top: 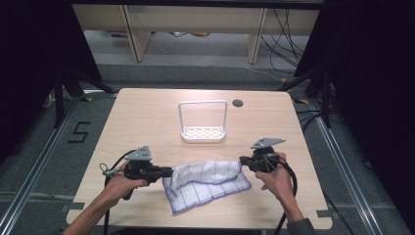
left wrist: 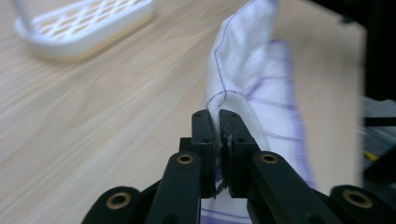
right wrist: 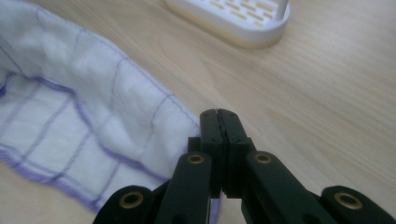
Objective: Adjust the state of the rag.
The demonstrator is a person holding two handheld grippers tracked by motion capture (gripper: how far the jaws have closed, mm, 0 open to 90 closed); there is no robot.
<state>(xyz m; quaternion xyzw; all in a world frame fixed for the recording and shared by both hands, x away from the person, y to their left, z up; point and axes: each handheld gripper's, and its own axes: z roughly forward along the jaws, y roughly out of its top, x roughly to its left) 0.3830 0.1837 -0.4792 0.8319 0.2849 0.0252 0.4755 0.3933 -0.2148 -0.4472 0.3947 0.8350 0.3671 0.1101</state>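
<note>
Both grippers, left and right, clamp a checked cloth at opposite ends.
Its long axis runs left-right across the table.

The high view looks forward and down from above my side of the tabletop, taking in all four edges. Each gripper view rides low and close behind my own jaws, skimming the wood. All three share the cloth and white rack.
</note>
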